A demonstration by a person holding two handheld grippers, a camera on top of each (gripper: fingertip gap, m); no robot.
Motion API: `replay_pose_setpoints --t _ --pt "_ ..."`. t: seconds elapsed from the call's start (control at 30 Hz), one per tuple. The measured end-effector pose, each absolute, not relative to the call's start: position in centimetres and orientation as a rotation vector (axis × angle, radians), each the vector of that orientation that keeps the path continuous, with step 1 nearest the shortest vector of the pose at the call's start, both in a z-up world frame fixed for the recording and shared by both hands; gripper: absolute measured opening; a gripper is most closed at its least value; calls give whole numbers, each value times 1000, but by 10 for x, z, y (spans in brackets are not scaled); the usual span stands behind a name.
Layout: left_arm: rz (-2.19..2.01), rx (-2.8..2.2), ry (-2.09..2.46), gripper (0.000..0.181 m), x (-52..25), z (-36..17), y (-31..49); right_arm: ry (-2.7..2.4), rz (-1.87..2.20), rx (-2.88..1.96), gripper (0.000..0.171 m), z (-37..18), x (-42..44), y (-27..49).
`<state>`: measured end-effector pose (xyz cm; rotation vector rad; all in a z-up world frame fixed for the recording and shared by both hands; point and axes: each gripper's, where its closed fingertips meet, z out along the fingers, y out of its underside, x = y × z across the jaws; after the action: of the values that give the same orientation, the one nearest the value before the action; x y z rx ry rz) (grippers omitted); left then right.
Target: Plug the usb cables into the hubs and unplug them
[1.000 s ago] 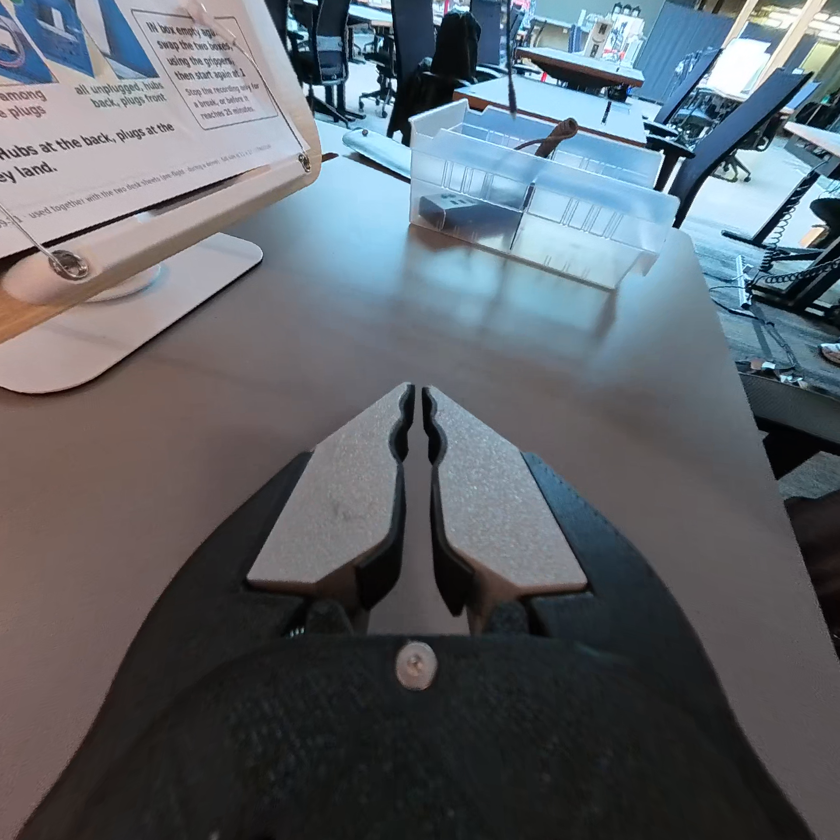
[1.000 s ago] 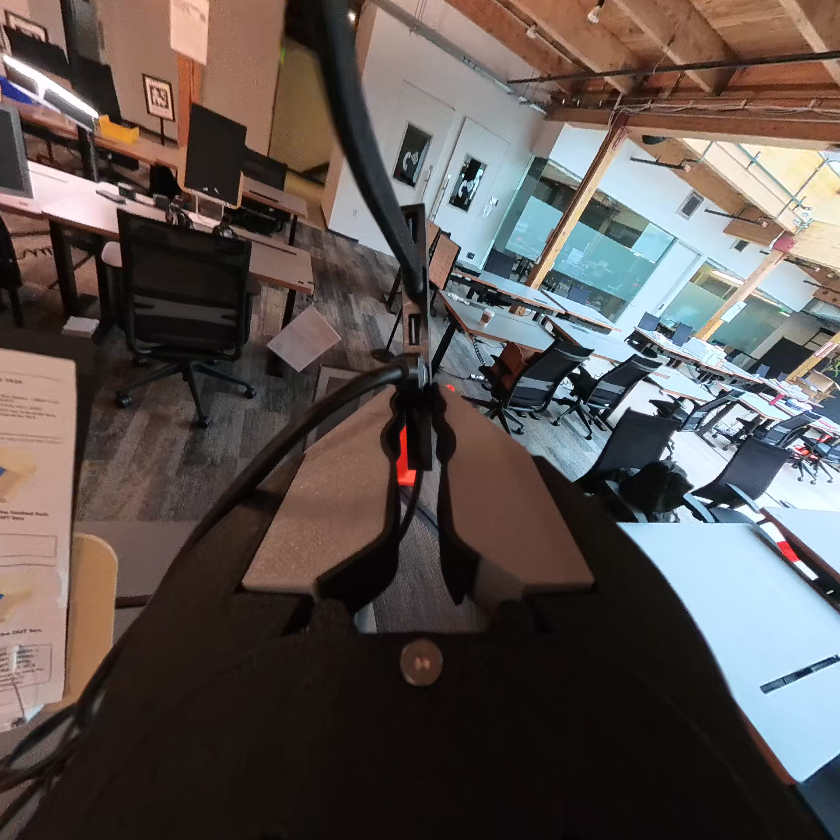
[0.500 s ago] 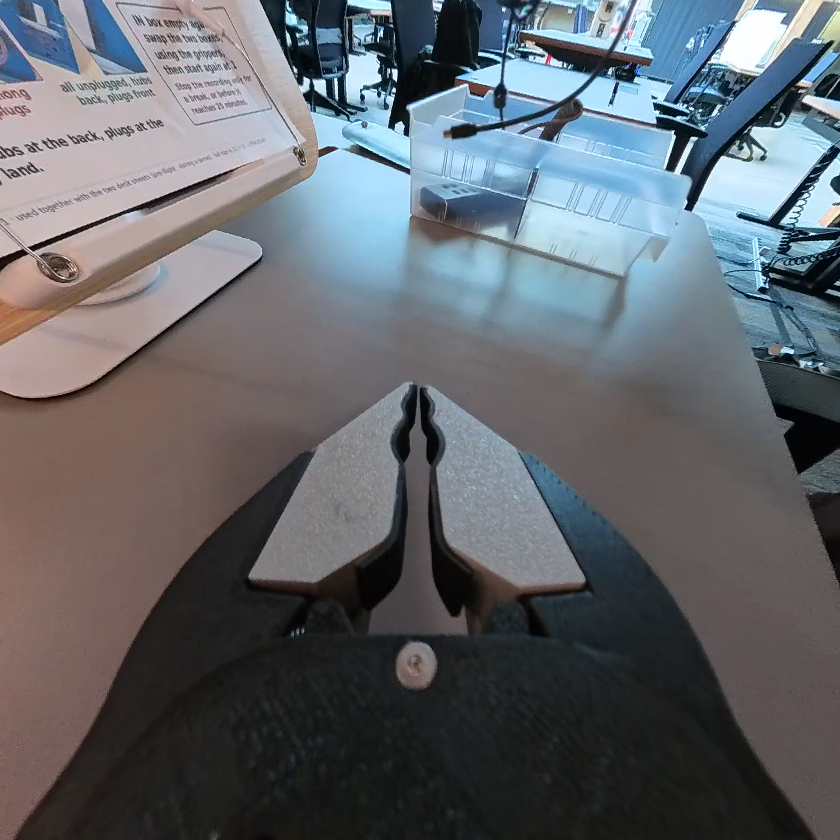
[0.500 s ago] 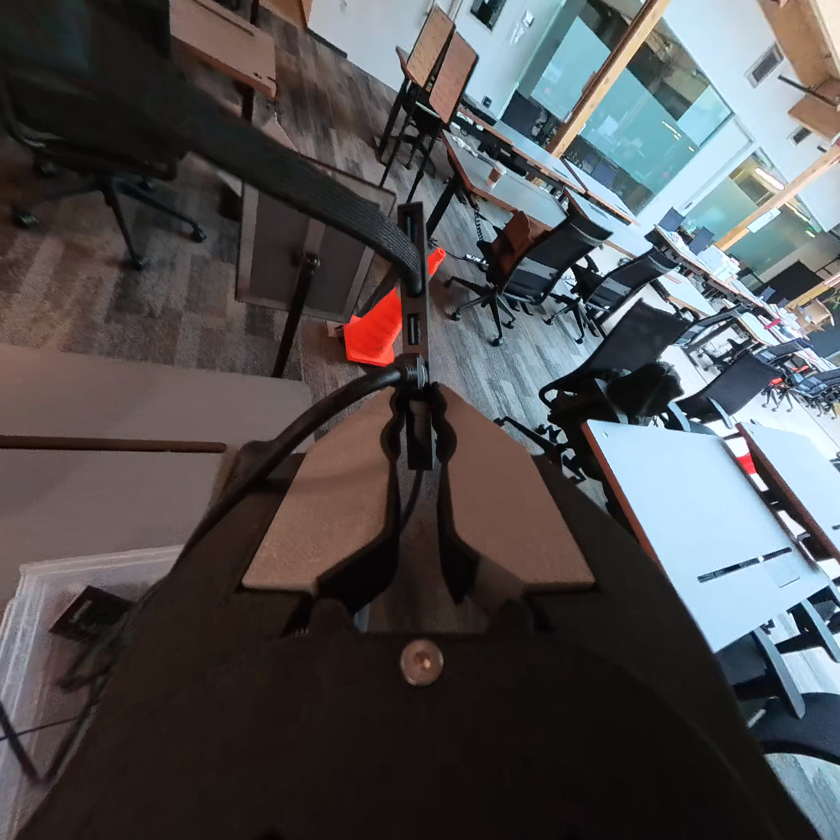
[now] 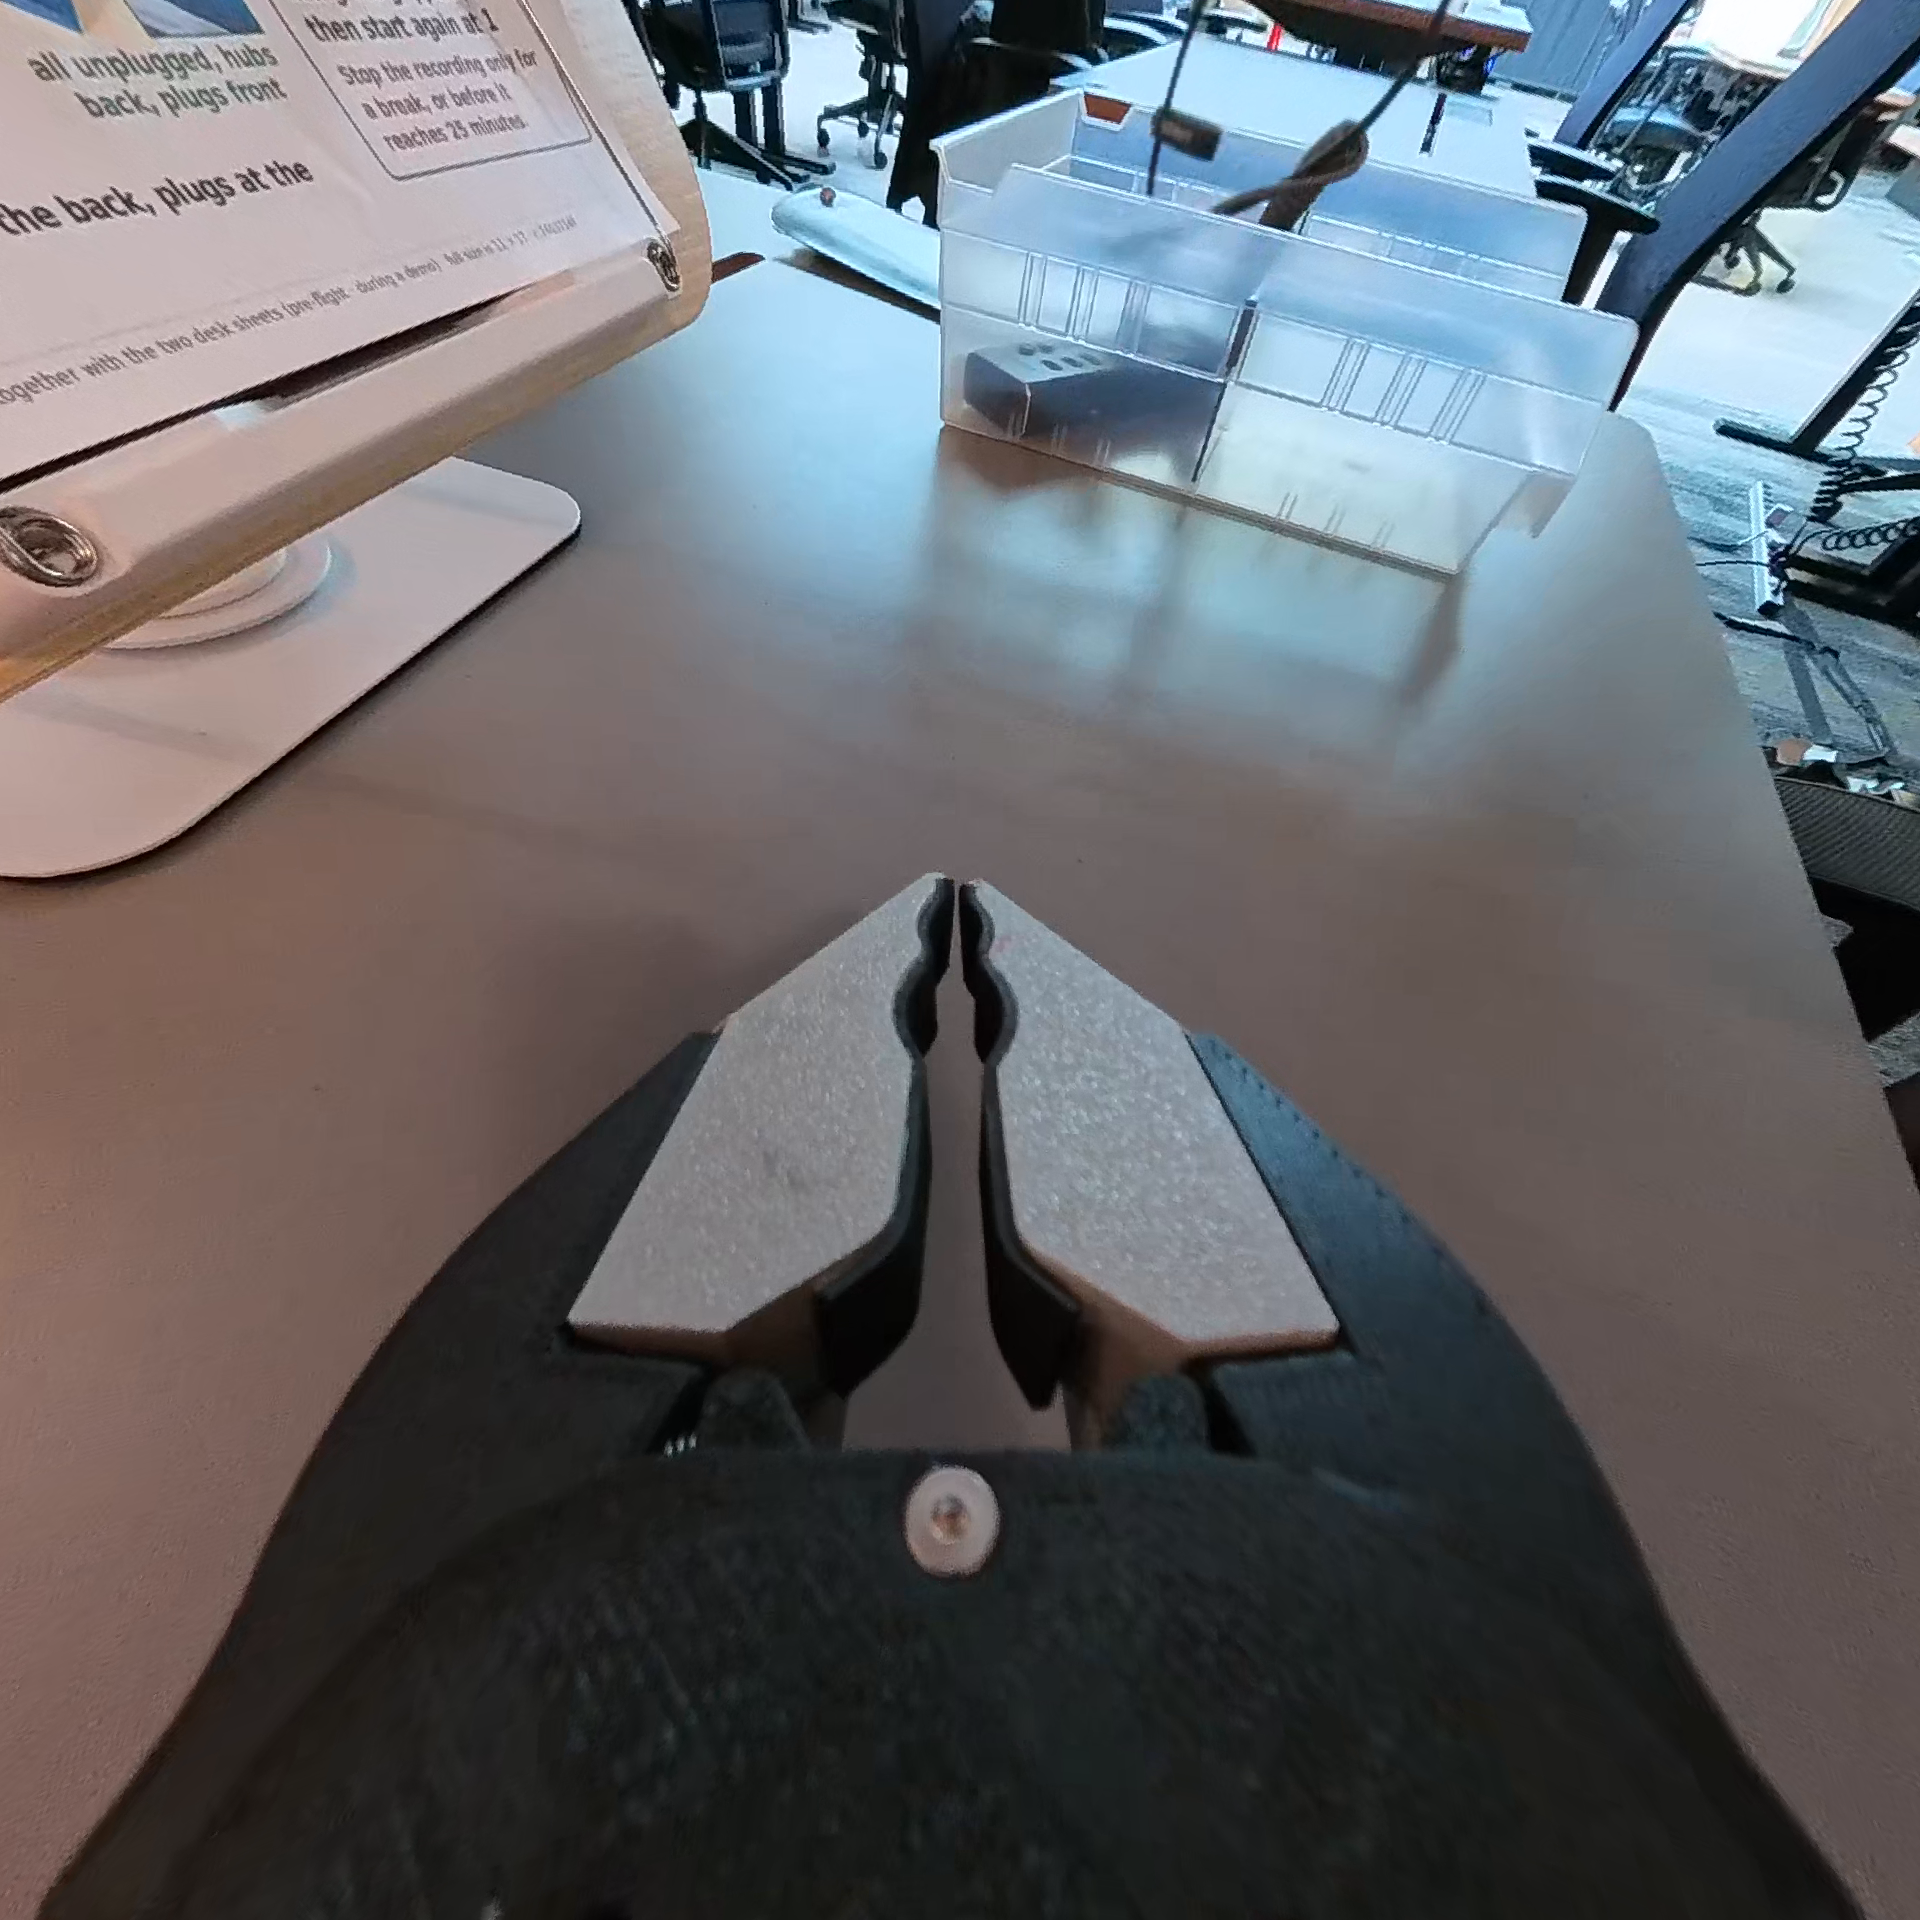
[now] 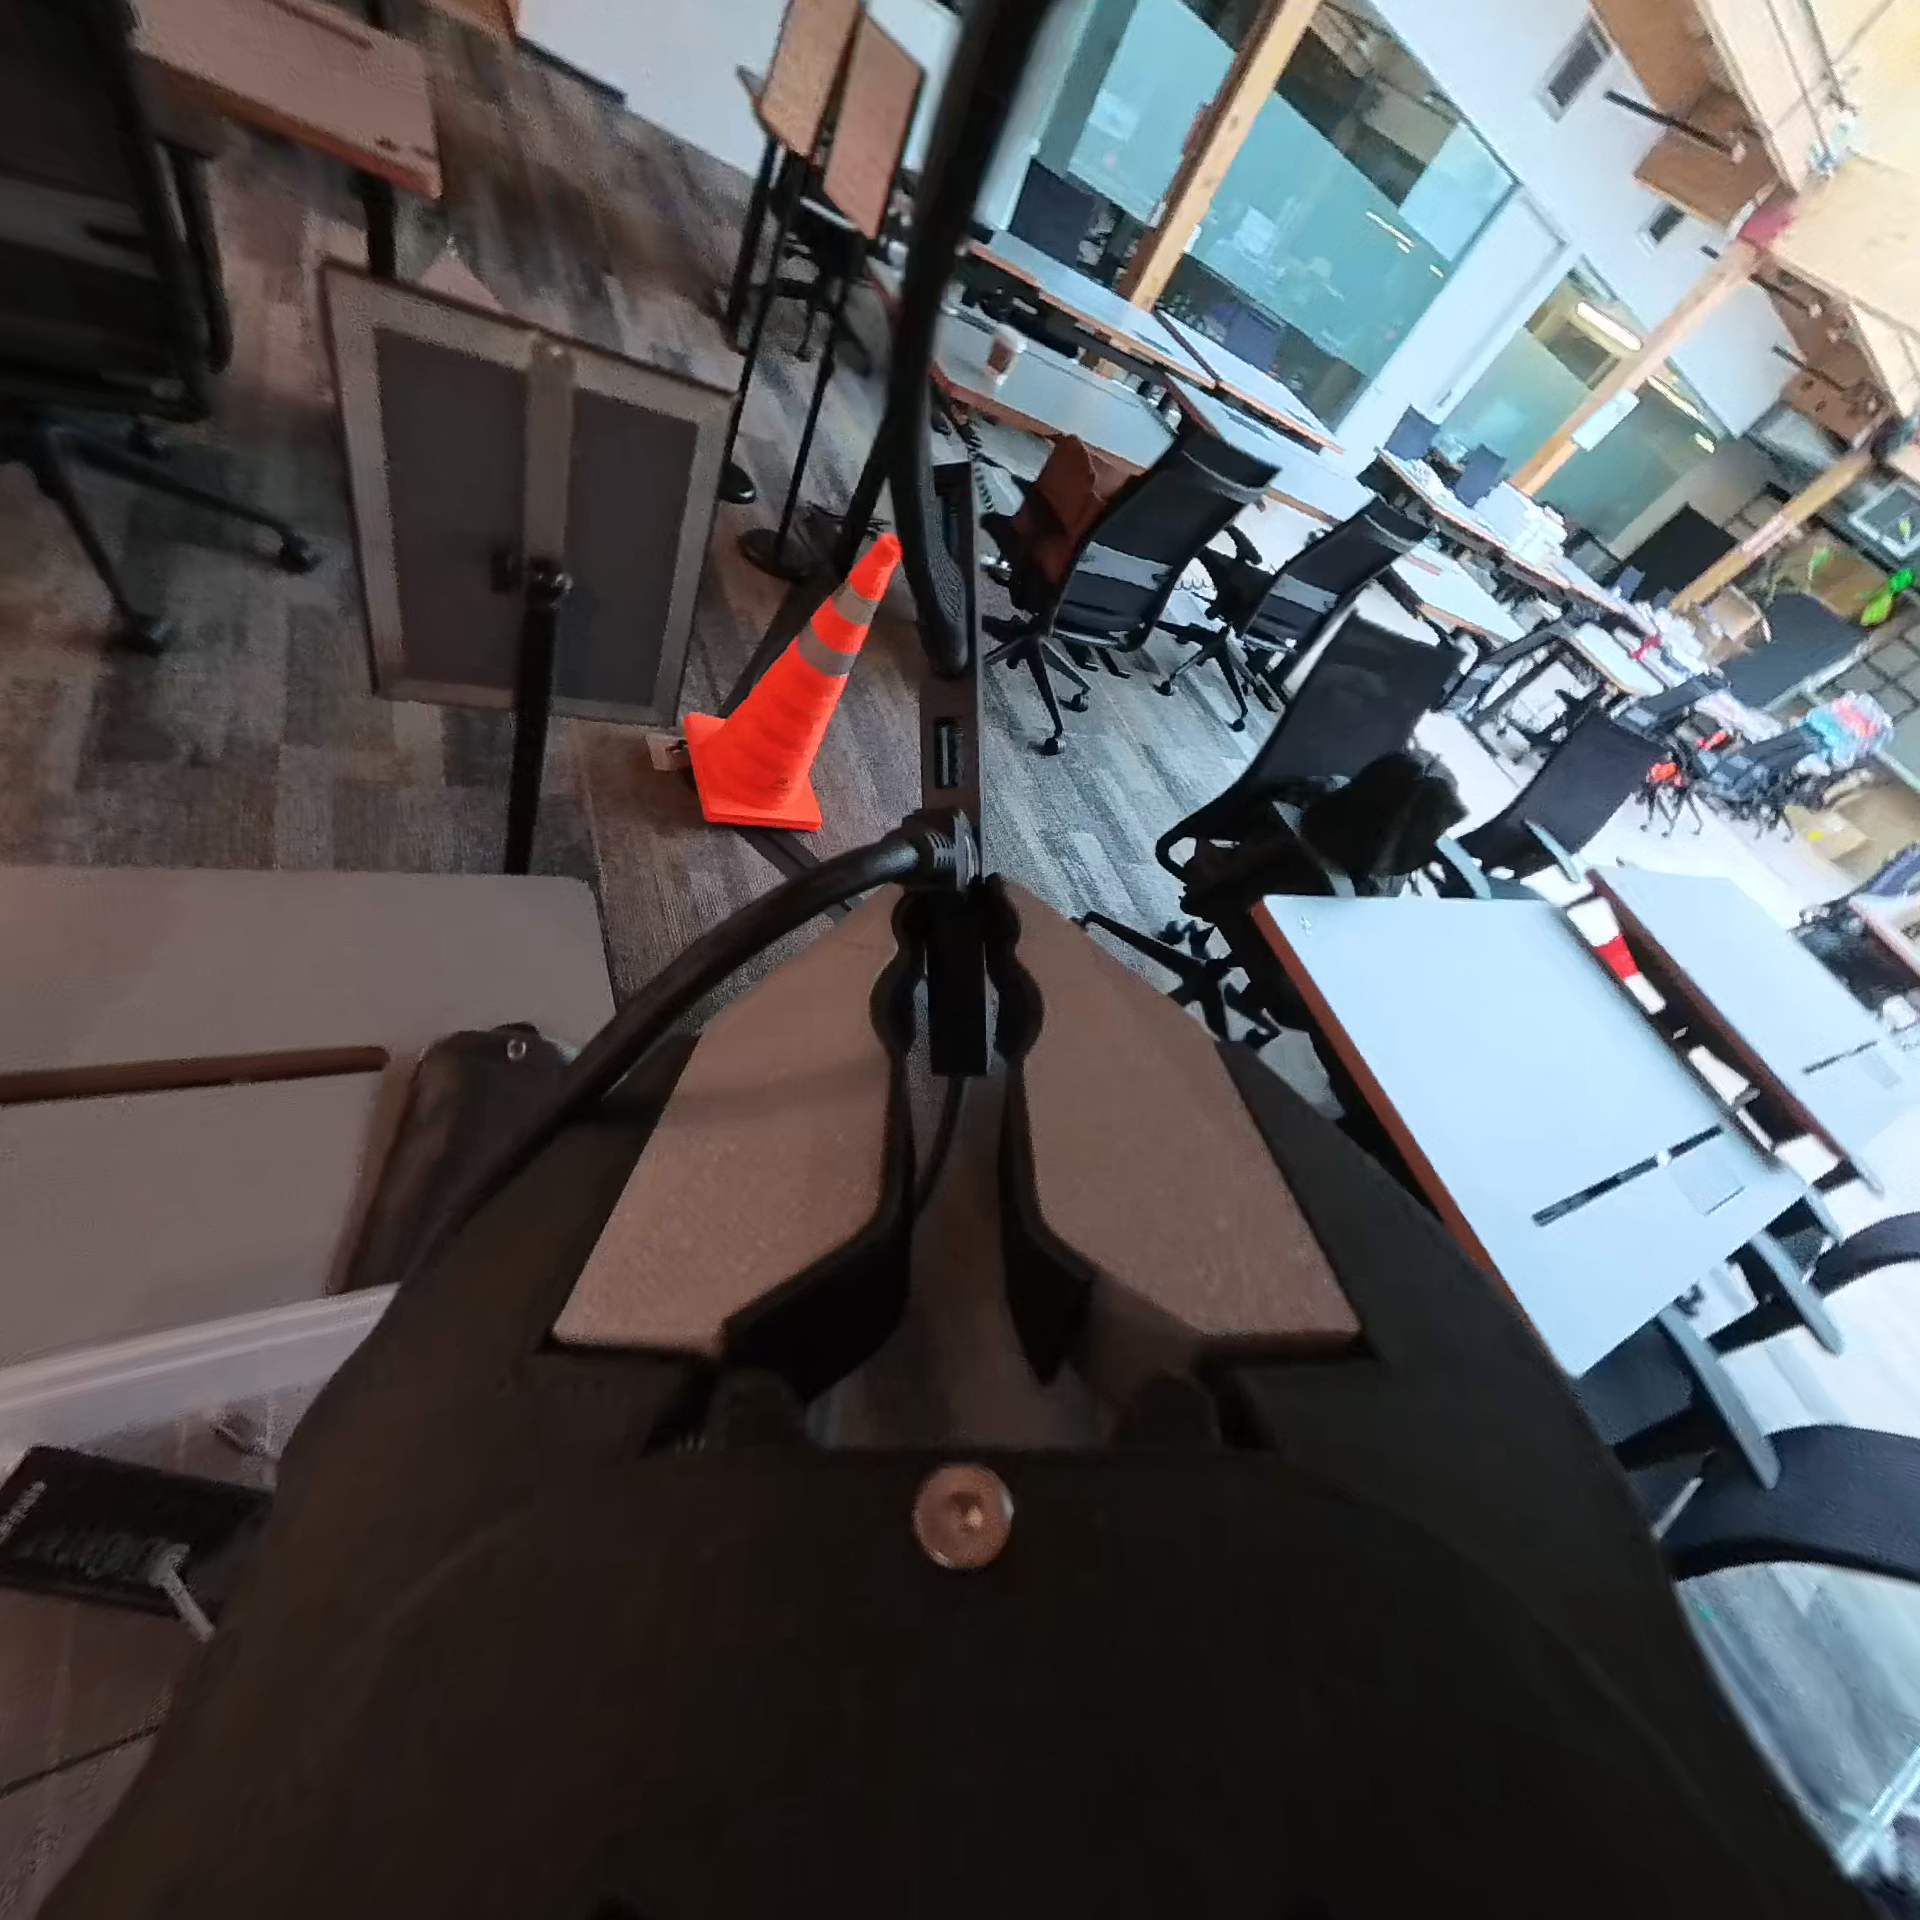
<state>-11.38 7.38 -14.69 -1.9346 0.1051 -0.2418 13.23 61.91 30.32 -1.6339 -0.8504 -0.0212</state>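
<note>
My right gripper (image 6: 956, 920) is shut on a thin black USB hub (image 6: 951, 758), seen edge-on and held up in the air. A black cable (image 6: 810, 883) is plugged into the hub's left side just past the fingertips, and a thicker cable (image 6: 930, 312) rises from its far end. My left gripper (image 5: 956, 896) is shut and empty, low over the grey table (image 5: 1039, 727). A clear plastic bin (image 5: 1351, 405) stands at the table's far edge with a dark hub (image 5: 1049, 379) in its left compartment. Cable ends (image 5: 1184, 130) dangle above the bin.
A white stand with an instruction sheet (image 5: 312, 208) stands at the left of the table. The bin's rim (image 6: 156, 1361) and a dark flat item (image 6: 94, 1538) show at the right wrist view's lower left. Office chairs, desks and an orange cone (image 6: 790, 717) lie beyond. Left tips to right tips: about 75 cm. From the left gripper's tips to the dark flat item (image 6: 94, 1538) is close to 40 cm.
My right gripper has tilted down and swung with the hub in it, and the bin has come into its view. The dangling cables have shifted above the bin. My left gripper has edged forward.
</note>
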Motion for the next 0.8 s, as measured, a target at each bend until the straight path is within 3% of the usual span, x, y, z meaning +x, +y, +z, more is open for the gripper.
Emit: replay_pose_setpoints --t 0.17,0.4,0.63,0.8 --pt "-239 -1938 112 0 -113 -147 73 -1291 20 -1427 8 249 68 563" --pt "-240 -1953 146 0 -106 -150 75 -2169 -66 -1365 8 40 58 489" --pt "-230 -1952 150 0 -105 -150 75 -2509 -170 -1534 8 -107 36 471" --pt "-228 -1961 152 0 -105 -151 76 -2536 -227 -1578 9 -147 25 481"
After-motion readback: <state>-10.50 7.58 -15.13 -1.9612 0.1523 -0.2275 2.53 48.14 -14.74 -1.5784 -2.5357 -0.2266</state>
